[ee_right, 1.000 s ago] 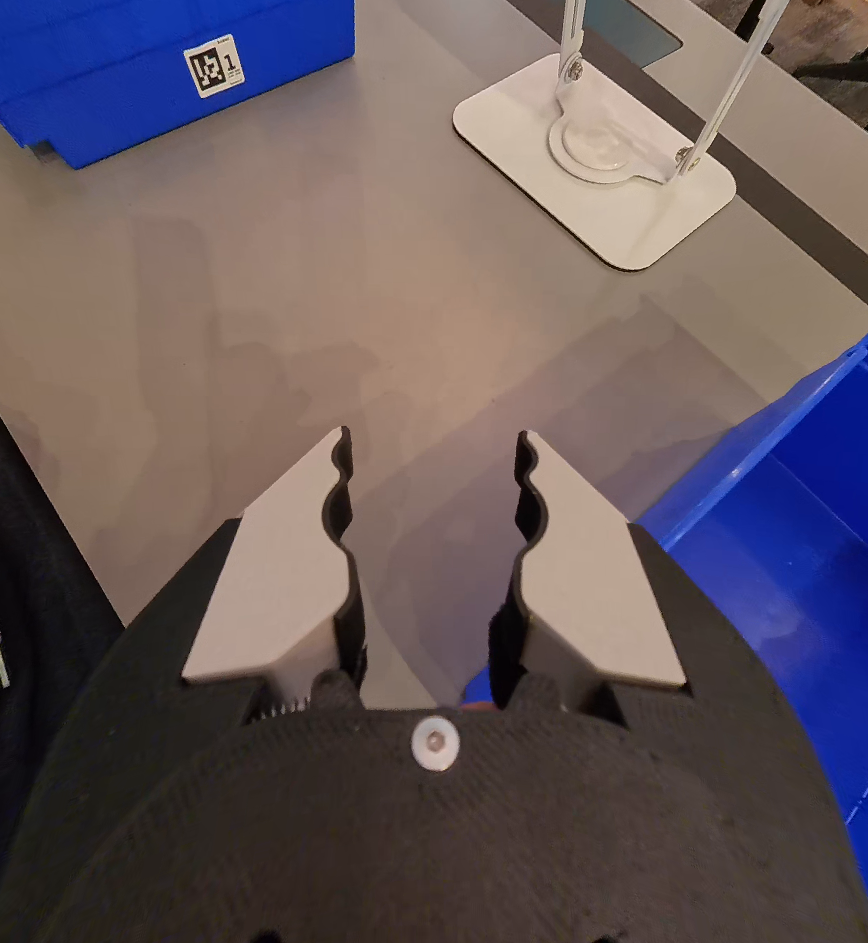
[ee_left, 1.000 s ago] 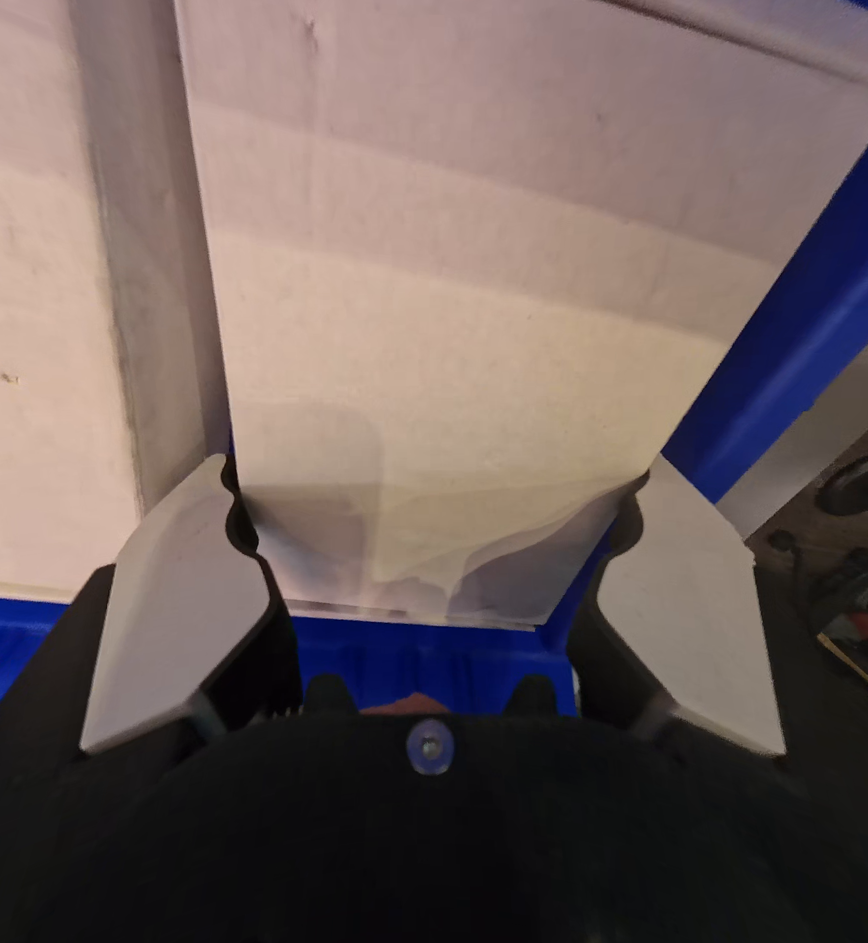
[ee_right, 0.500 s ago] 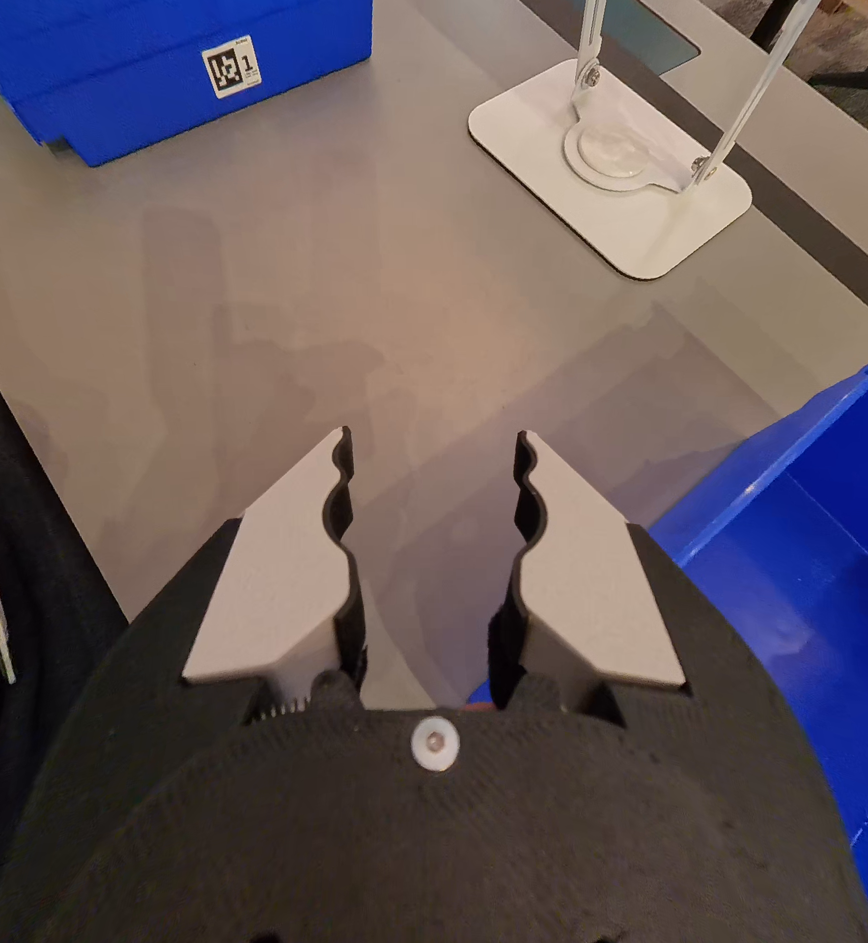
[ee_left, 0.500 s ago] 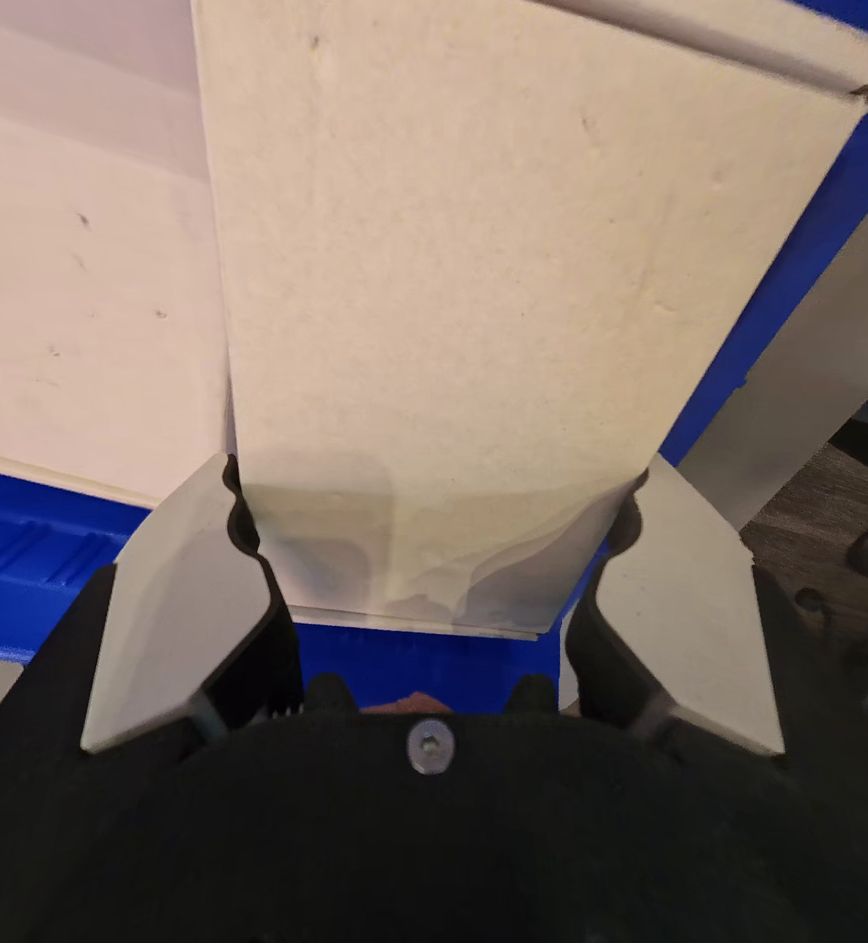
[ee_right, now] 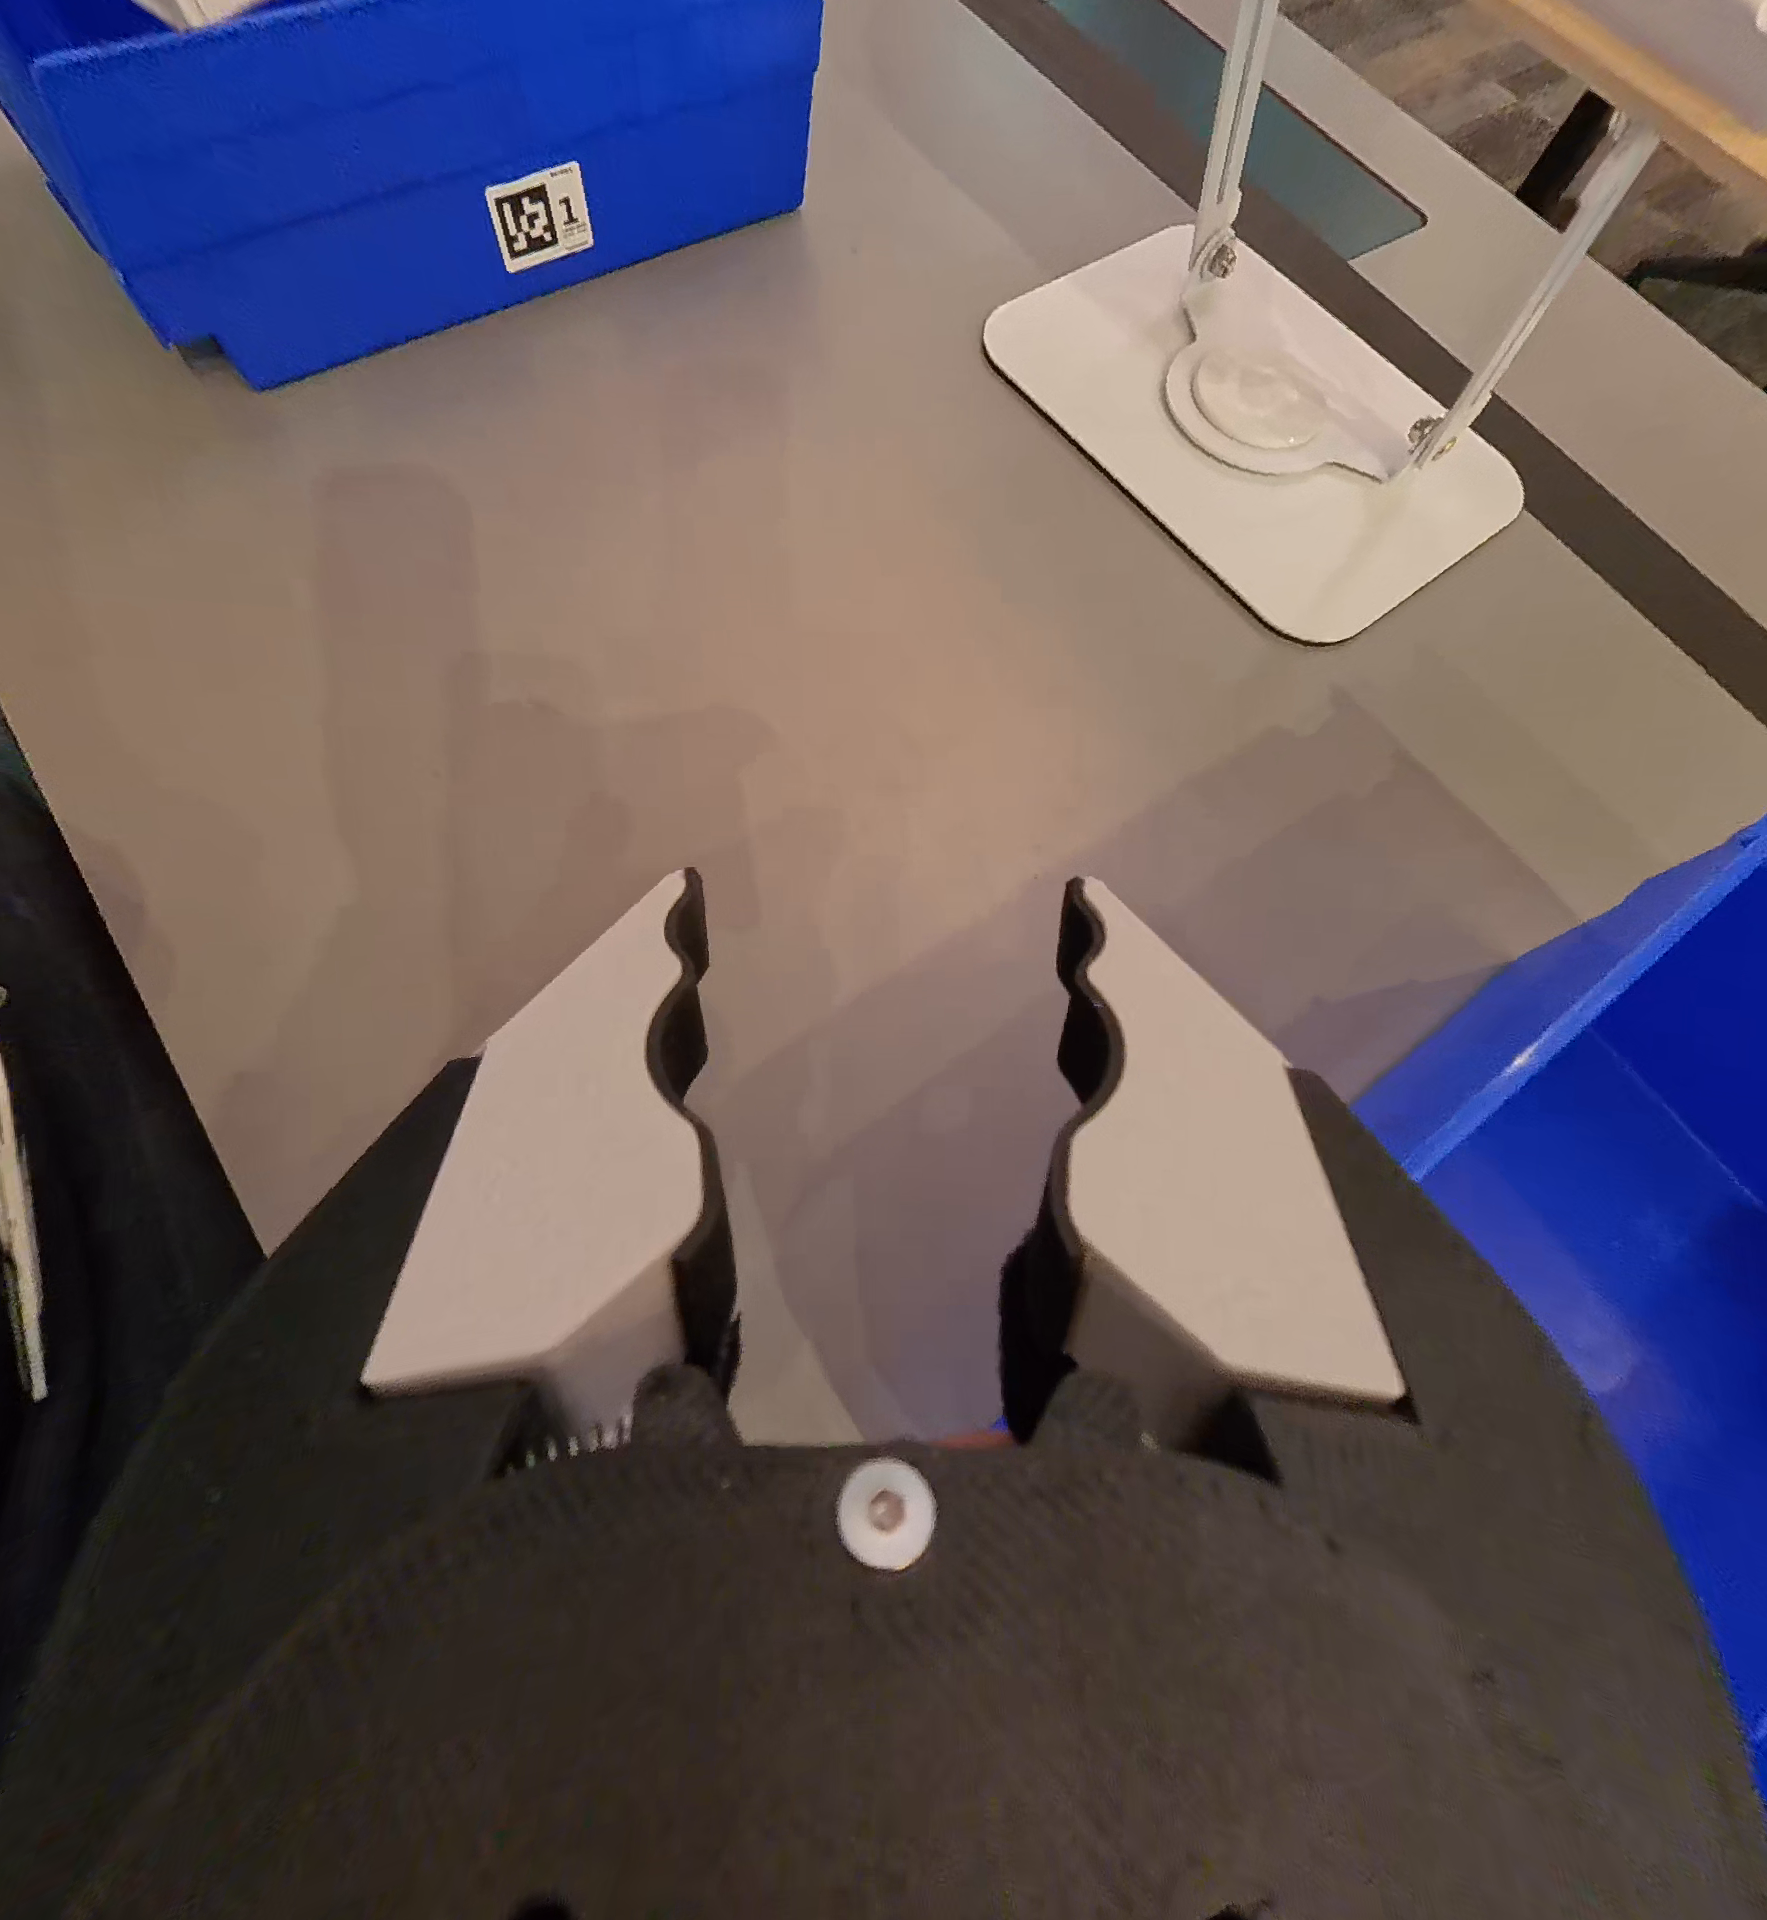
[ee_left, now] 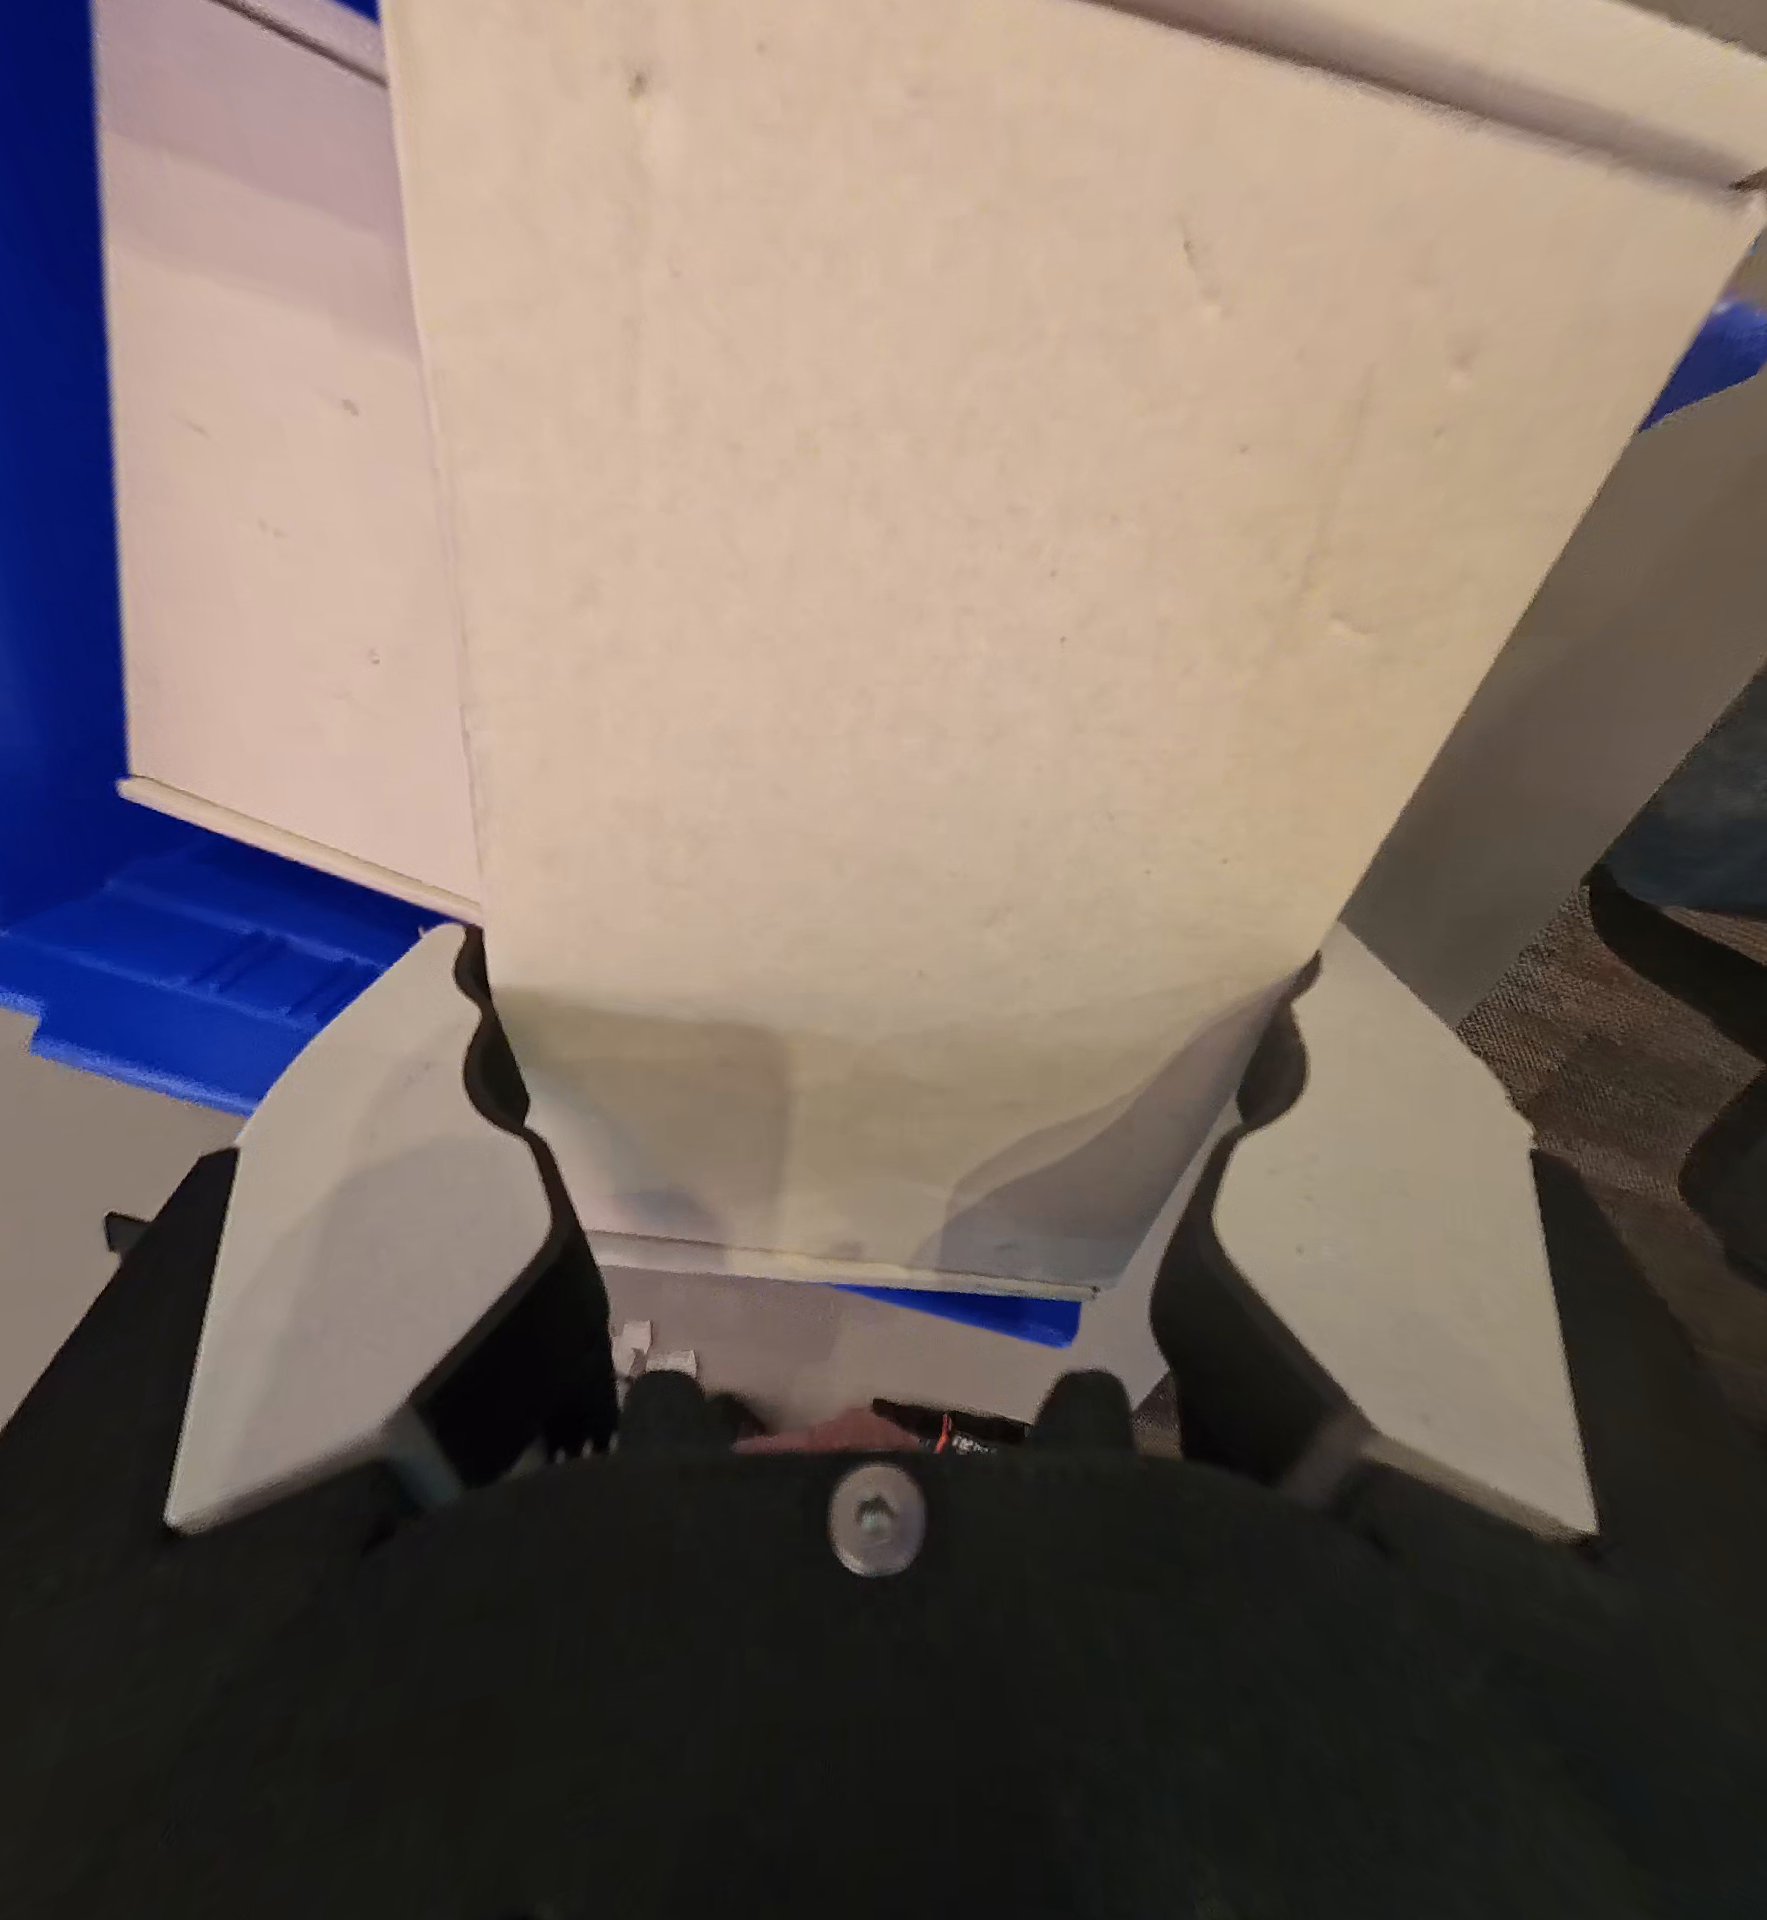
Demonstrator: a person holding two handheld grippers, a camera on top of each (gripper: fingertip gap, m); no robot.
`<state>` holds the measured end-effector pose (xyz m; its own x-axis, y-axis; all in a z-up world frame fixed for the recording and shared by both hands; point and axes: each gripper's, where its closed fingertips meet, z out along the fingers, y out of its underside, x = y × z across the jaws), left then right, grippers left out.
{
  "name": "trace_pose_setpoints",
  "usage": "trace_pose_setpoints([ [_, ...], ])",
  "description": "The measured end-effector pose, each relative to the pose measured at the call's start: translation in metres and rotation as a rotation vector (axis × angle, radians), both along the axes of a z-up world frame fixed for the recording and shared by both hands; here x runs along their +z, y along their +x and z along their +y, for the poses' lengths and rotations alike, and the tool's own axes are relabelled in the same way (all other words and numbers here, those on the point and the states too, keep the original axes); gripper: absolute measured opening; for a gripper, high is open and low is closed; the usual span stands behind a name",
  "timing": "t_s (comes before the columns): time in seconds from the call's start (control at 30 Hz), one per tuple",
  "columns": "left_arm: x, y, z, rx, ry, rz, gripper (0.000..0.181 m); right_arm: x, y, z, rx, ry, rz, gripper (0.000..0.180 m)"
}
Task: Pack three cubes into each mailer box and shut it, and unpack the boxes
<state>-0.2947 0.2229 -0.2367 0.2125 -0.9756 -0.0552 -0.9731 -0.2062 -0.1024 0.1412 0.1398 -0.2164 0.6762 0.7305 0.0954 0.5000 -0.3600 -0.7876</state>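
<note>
The mailer box sits clamped across its width in your left tool and has risen clear of the blue bin, with a second white box left behind there. Your right tool hangs apart and empty above the desk, so setting the box down looks next.

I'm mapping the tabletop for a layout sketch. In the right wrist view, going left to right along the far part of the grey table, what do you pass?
Blue bin with a square tag → bare grey table → white stand base.
</note>
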Motion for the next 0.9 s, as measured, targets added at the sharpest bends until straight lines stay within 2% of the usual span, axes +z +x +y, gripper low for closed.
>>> trace_pose_setpoints([
  [0.23, 0.047, 0.038, -0.004, -0.033, 0.045, -0.05, 0.135, 0.016, -0.006, -0.002, 0.023, 0.075, -0.039, 0.072],
  [0.37, 0.068, 0.083, -0.007, -0.099, 0.043, -0.068, 0.134, 0.025, -0.013, -0.006, 0.048, 0.126, -0.06, 0.076],
  [0.47, 0.07, 0.126, -0.011, -0.169, 0.008, -0.074, 0.135, 0.031, -0.02, -0.009, 0.07, 0.17, -0.097, 0.08],
  [0.67, 0.041, 0.223, -0.011, -0.286, -0.03, -0.029, 0.135, 0.029, -0.031, -0.013, 0.104, 0.233, -0.194, 0.086],
  [0.9, -0.032, 0.319, -0.027, -0.322, -0.148, -0.011, 0.134, 0.006, -0.026, -0.009, 0.105, 0.226, -0.293, 0.09],
])
